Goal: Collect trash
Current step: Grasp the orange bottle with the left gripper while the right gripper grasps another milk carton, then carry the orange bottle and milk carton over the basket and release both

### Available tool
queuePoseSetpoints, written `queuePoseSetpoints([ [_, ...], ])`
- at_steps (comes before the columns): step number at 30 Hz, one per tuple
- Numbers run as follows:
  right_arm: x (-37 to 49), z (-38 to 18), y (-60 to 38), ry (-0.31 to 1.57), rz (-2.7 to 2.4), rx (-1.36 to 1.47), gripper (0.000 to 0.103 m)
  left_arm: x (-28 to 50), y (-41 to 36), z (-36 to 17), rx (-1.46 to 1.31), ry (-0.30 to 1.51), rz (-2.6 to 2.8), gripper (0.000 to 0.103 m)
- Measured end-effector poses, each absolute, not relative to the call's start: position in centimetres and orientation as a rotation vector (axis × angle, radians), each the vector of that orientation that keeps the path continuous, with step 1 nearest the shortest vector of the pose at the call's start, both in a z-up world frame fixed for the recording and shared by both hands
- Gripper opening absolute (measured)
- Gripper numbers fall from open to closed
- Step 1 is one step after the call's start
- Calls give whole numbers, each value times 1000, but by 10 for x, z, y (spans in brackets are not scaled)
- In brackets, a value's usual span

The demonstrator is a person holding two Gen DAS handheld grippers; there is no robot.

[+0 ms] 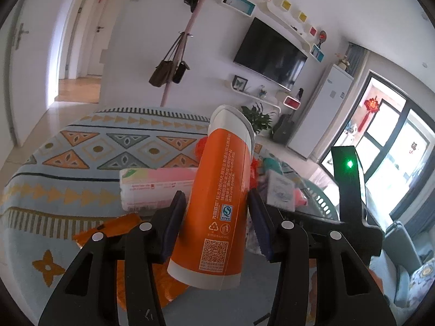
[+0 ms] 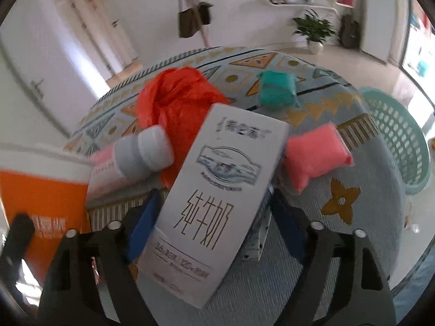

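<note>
A light, crushable cup (image 1: pixel 217 203) is being pinched mid-body between the left gripper (image 1: pixel 216 214) pads, a stiff carton (image 2: pixel 217 198) likewise in the right gripper (image 2: pixel 214 217).

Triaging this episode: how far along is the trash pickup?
Done: nothing visibly binned; the basket's inside can't be seen. In hand: left gripper shut on the orange cup, right gripper shut on the milk carton. Left on the rug: red bag, white bottle, teal pack, pink pack.
</note>
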State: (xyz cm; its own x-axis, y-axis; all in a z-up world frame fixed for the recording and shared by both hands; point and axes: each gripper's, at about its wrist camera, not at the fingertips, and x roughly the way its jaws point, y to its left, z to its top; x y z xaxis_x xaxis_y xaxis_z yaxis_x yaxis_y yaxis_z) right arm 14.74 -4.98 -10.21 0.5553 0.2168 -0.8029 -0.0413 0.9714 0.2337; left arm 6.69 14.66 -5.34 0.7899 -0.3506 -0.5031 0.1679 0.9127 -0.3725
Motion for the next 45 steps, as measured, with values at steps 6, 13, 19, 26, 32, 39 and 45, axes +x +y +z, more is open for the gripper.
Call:
queuePoseSetpoints([
  [6,123,-82,-61,880,249,188,62,69,138,-48,-312,595,-299,46],
  [13,114,-42,-90,769,274,229,61,79,116,-29,-286,569,-328,46],
  [19,118,-6,-143,679,227,297,61,100,76,-5,-246,550,-372,46],
  [26,128,13,-222,611,124,378,61,132,7,23,-180,524,-453,46],
  [32,141,7,-291,580,-4,409,61,160,-55,29,-126,537,-510,46],
  [39,163,-32,-355,622,-154,411,61,214,-133,4,-104,631,-550,46],
  [45,183,-83,-392,704,-211,450,61,245,-180,-38,-59,740,-551,47],
])
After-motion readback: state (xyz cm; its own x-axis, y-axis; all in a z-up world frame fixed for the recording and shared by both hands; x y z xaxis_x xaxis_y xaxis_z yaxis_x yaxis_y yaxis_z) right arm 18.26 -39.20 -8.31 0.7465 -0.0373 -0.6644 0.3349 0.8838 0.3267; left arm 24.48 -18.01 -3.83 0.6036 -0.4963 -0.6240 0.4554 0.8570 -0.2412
